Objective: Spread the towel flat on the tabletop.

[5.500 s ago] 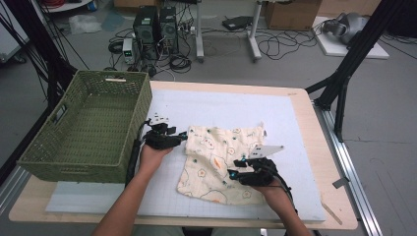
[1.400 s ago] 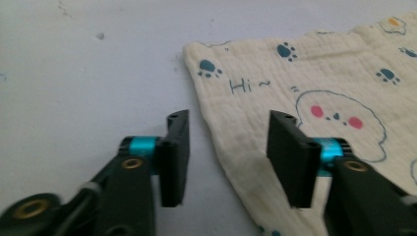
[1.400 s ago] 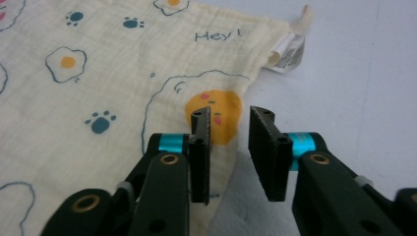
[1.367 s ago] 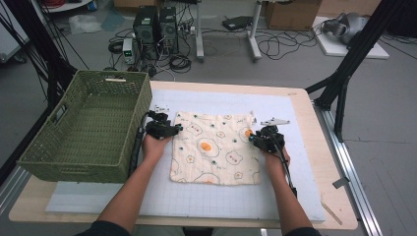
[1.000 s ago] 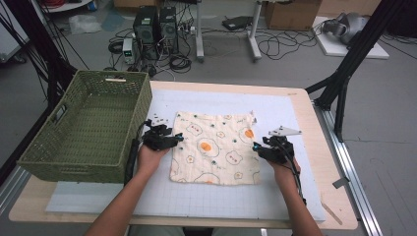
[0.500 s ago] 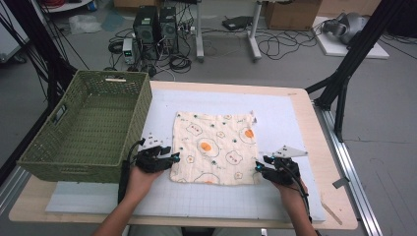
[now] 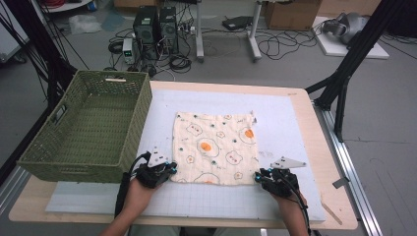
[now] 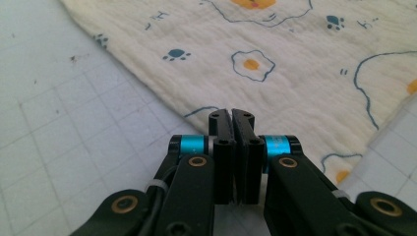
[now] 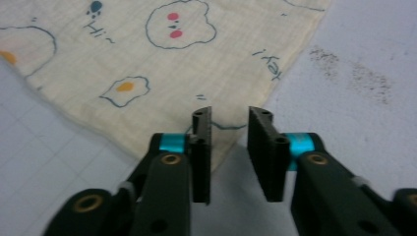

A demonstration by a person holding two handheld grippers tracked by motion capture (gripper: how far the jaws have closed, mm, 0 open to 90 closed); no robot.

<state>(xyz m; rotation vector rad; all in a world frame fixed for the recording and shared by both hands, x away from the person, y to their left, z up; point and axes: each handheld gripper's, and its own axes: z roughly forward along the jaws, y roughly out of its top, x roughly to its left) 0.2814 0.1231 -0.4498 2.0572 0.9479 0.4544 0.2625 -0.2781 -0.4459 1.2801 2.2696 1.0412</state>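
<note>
High view, cloth (image 7: pixel 215 148): flat at mat (image 7: pixel 285 118) centre, basket (image 7: pixel 88 129) at 9 o'clock.
Writing: "Hi~" printed on cloth.
Left gripper (image 8: pixel 231 118): clenched at near-left corner edge; grasp unclear.
Right gripper (image 9: pixel 229 120): just been closing, gap remaining, near-right corner underneath.
Room: bare mat at 3 o'clock.

In the right gripper view, the right tongs (image 9: pixel 229 120) rose from the bottom edge: two black ribbed jaws on black arms with bright blue collars and brass-coloured rivets. The jaws had just been closing, yet a narrow gap still stood between them. Under the tips lay the near corner of a cream crinkled cotton cloth (image 9: pixel 162 64) printed with fried eggs, a bear face with pink cheeks and small blue lettering. The left jaw overlapped the cloth's pointed corner, while the right jaw stood over the pale grey gridded mat on the bench (image 9: pixel 364 59). Whether the pads pinched the fabric could not be told. Dark speckled smudges marked the mat beyond the cloth's edge.
</note>
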